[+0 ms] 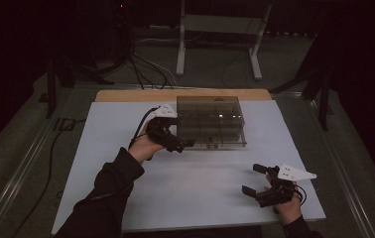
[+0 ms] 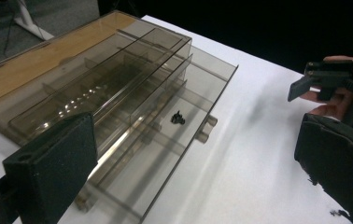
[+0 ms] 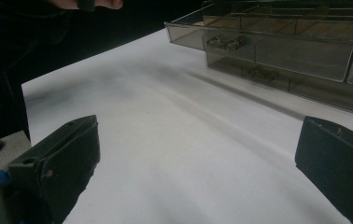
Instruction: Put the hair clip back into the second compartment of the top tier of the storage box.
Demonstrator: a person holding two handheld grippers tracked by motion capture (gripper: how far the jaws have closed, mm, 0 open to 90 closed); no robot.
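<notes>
Room: a dark space is seen; a grey floor (image 1: pixel 22 148) lies around the table, with black cables (image 1: pixel 146 69) trailing across it beyond the far edge.
Frame: a white metal stand (image 1: pixel 220 29) is placed on the floor behind the table.
Surface: a white table top (image 1: pixel 195 178) is seen, with a strip of bare wood (image 1: pixel 126 95) exposed along its far edge.
Cabinet: a smoky clear plastic drawer cabinet (image 1: pixel 210 119) is set at the far middle of the table, against the wooden strip.
Drawer: one drawer (image 2: pixel 165 154) is pulled out toward the person; its small knob (image 2: pixel 206 129) is seen on the front wall.
Small part: a tiny black part (image 2: pixel 178 118) lies on the floor of the pulled-out drawer, near its front wall.
Left gripper (image 1: pixel 175 145): held at the cabinet's left front corner, jaws spread wide with nothing between them; in its own view the drawer and the black part lie ahead, between the jaws.
Right gripper (image 1: pixel 255 179): held near the table's near right corner, well apart from the cabinet, jaws spread and empty above bare table.
Obstructions: nothing is seen between the left gripper and the drawer.
</notes>
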